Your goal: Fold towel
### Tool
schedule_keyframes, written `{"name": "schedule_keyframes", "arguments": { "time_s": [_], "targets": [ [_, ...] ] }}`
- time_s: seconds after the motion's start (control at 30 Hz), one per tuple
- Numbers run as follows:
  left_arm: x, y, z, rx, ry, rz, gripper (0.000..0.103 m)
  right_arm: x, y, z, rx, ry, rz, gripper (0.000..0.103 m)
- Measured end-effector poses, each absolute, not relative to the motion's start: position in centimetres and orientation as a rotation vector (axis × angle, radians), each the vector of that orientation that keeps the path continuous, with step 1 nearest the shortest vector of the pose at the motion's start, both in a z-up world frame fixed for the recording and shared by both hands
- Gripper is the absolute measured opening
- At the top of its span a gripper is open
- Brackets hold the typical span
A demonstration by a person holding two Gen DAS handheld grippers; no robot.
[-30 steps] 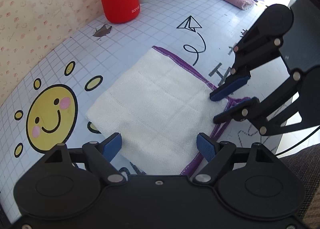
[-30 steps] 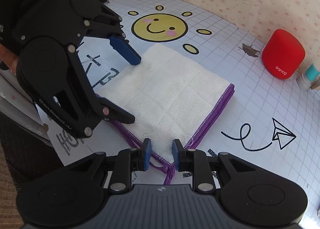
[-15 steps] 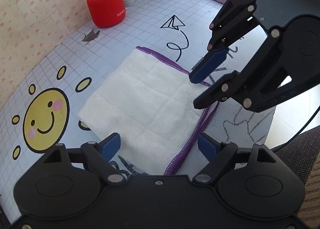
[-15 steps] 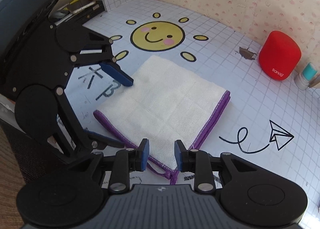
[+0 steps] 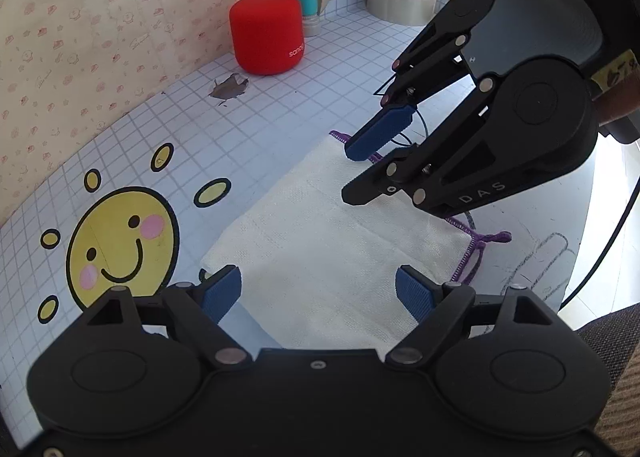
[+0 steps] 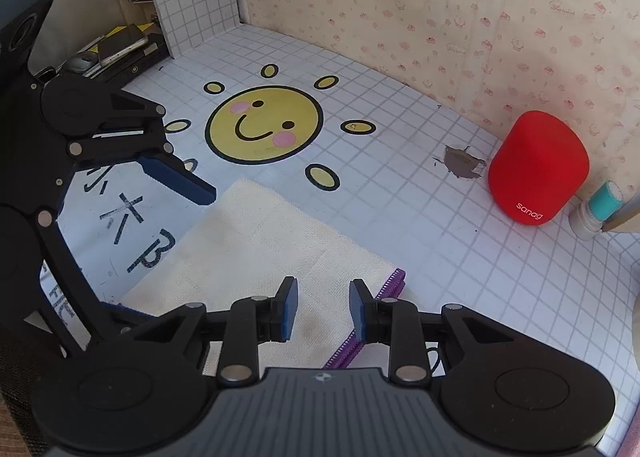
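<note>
Now left gripper [image 5: 318,291] wide and empty, right gripper [image 6: 322,309] narrowly parted, empty, above towel [image 6: 256,253]

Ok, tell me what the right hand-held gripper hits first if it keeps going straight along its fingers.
Most likely the folded white towel. The right hand-held gripper points steeply down with nothing between its open fingers, and the towel's purple-stitched edge lies directly ahead. Depth is unclear, so it might land just beside that edge on the checked mat.

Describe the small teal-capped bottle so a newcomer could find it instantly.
Start at the pink-patterned back wall and find the red speaker before it. The teal-capped bottle stands right beside that speaker, far smaller, with a white body.
</note>
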State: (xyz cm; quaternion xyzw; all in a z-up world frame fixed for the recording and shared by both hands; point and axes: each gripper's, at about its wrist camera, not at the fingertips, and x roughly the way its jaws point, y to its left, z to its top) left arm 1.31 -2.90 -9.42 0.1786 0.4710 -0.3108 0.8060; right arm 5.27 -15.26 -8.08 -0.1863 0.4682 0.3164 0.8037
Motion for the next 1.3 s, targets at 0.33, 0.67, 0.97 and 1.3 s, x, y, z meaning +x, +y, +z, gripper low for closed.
{"name": "schedule_keyframes", "arguments": {
  "time_s": [0.33, 0.67, 0.97, 1.3],
  "targets": [
    [3.1, -3.0, -11.0, 0.358, 1.057, -0.658, 0.085, 6.1, -15.5, -9.3, -0.386, 1.038, 0.693, 0.027],
    [3.9, -3.4, -11.9, 0.376, 1.059, -0.674, 0.088, 6.9, -16.0, -10.0, -0.358, 1.056, 0.714, 0.028],
    [6.3, -3.5, -12.0, 0.349, 1.053, -0.617, 0.088, 9.0, -15.8, -10.3, -0.370, 1.019, 0.703, 0.028],
    [4.7, -3.3, -10.7, 0.398, 1.033, -0.612, 0.088, 7.8, -16.0, -9.2, -0.383, 1.017, 0.694, 0.028]
  ]
}}
